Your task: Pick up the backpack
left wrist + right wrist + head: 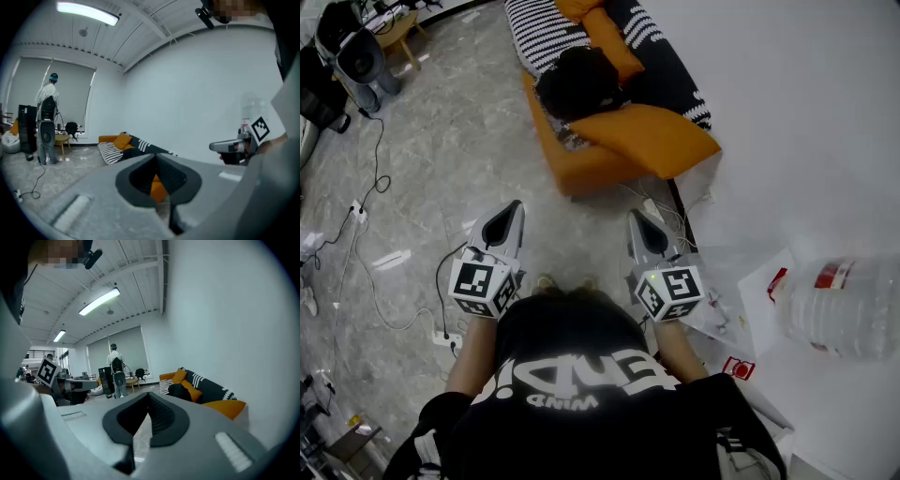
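Note:
The black backpack (577, 80) lies on an orange sofa (591, 169), between a striped blanket (539, 28) and an orange cushion (649, 136). In the right gripper view the backpack (177, 390) shows far ahead on the sofa. Both grippers are held level over the grey floor, well short of the sofa. My left gripper (514, 208) (157, 157) is shut with nothing in it. My right gripper (636, 218) (149, 397) is shut and empty too. The person's head and black shirt fill the bottom of the head view.
A large clear water bottle (839, 305) lies at the right on white sheets. Cables (356, 211) and a power strip run over the floor at the left. A black speaker (361, 61) stands far left. Another person (47, 117) stands far off by the window. A white wall (787, 112) runs beside the sofa.

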Motion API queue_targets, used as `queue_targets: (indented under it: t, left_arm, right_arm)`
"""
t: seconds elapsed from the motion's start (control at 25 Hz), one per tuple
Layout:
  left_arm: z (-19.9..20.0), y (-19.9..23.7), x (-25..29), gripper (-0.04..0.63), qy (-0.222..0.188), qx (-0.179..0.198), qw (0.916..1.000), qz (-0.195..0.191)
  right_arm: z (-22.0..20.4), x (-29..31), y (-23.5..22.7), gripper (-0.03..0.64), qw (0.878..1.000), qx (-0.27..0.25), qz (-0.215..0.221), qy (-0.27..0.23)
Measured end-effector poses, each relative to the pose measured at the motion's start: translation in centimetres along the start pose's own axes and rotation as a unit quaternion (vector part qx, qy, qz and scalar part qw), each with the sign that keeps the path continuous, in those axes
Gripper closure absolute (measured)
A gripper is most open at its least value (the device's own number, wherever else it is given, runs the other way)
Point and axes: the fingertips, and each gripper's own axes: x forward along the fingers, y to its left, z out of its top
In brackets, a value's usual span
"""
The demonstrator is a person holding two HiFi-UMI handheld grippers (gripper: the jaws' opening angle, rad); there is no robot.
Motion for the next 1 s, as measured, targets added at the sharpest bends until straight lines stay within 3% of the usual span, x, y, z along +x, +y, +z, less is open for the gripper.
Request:
queue_targets:
  t: [0.6, 1.0]
  left_arm:
    - [-0.5, 2.6, -1.4, 0.594, 0.001, -0.001, 0.9999, -0.013]
    - [-0.7, 5.0, 0.1, 0.594, 0.0, -0.004, 0.9993, -0.036]
  right_arm:
    - [-0.9, 0.8, 2.2, 0.617, 1.0, 0.02, -0.021, 0.001]
    - [-1.1, 2.1, 1.9, 0.617, 0.998, 0.026, -0.059, -0.017]
